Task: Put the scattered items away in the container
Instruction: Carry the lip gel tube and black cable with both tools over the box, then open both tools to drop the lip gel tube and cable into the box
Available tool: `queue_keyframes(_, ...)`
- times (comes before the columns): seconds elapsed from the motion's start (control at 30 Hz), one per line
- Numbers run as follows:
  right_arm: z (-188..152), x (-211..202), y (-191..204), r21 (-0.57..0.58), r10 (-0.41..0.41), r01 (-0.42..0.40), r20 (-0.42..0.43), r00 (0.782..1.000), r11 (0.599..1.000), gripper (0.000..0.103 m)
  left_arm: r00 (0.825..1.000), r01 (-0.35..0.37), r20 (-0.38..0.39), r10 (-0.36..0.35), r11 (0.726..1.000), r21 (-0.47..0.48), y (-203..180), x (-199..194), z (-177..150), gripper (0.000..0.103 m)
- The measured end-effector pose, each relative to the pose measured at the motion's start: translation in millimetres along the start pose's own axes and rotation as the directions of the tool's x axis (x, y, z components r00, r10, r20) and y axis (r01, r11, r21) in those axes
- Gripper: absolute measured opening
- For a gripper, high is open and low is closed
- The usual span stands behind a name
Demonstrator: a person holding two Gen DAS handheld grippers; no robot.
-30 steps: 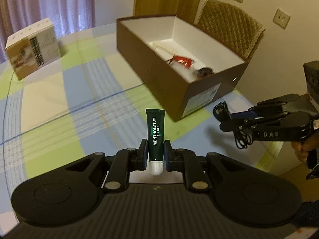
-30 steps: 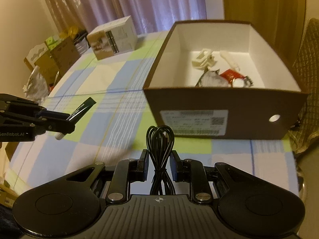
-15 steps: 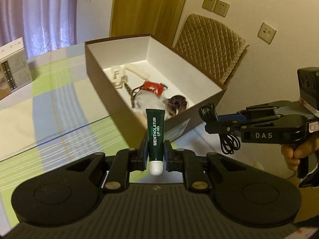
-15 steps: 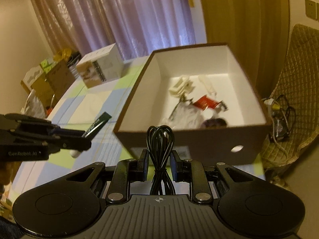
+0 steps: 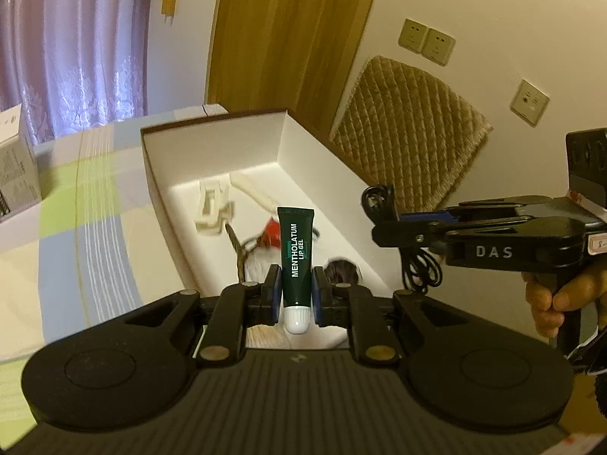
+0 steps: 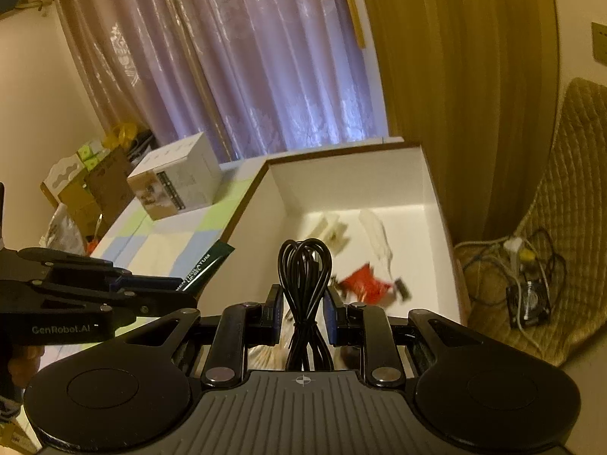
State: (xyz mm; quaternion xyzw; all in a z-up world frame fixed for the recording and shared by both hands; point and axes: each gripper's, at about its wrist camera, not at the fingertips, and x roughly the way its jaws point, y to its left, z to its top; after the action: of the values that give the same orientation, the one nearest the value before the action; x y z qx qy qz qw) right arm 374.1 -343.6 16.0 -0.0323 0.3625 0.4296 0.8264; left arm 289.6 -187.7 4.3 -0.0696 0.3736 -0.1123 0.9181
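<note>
My left gripper (image 5: 297,287) is shut on a dark green lip gel tube (image 5: 296,254), white cap toward me, and hangs over the near end of the open brown box (image 5: 212,123). My right gripper (image 6: 304,305) is shut on a coiled black cable (image 6: 305,265), also above the box (image 6: 341,149). Inside lie a white clip (image 5: 211,208), a white tube (image 5: 252,193), a red packet (image 6: 362,282) and a dark round item (image 5: 343,270). Each gripper shows in the other's view: the right gripper (image 5: 383,223) with the cable, the left gripper (image 6: 182,290) with the tube.
A white carton (image 6: 176,180) stands on the checked tablecloth (image 5: 87,204) left of the box. A quilted chair (image 5: 409,132) is behind the box on the right, with cables and a power strip (image 6: 519,265) on its seat. Curtains and stacked boxes (image 6: 87,182) stand at the back left.
Both grippers have risen and moved forward, from in front of the box to above its open top, each still holding its item.
</note>
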Motion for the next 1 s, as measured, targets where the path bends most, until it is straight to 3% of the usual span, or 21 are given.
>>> queue_keyframes(0.3, 34.9, 61.9, -37.6, -0.041, -0.030, 0.027, -0.064, 0.997, 0.999, 0.019, 0.998, -0.051, -0.021, 0.051, 0.998, -0.024, 12.1, 59.2, 42.4, 0.012)
queue_keyframes(0.47, 49.0, 92.6, -53.7, -0.078, -0.046, 0.038, -0.105, 0.993, 0.996, 0.019, 0.996, -0.063, -0.062, 0.058, 0.994, -0.092, 26.7, 98.5, 60.7, 0.012)
queue_keyframes(1.0, 65.4, 159.4, -65.2, -0.271, -0.131, 0.077, -0.187, 0.974, 0.960, 0.019, 0.984, -0.116, -0.155, 0.090, 0.978, -0.171, 52.8, 171.9, 79.5, 0.012)
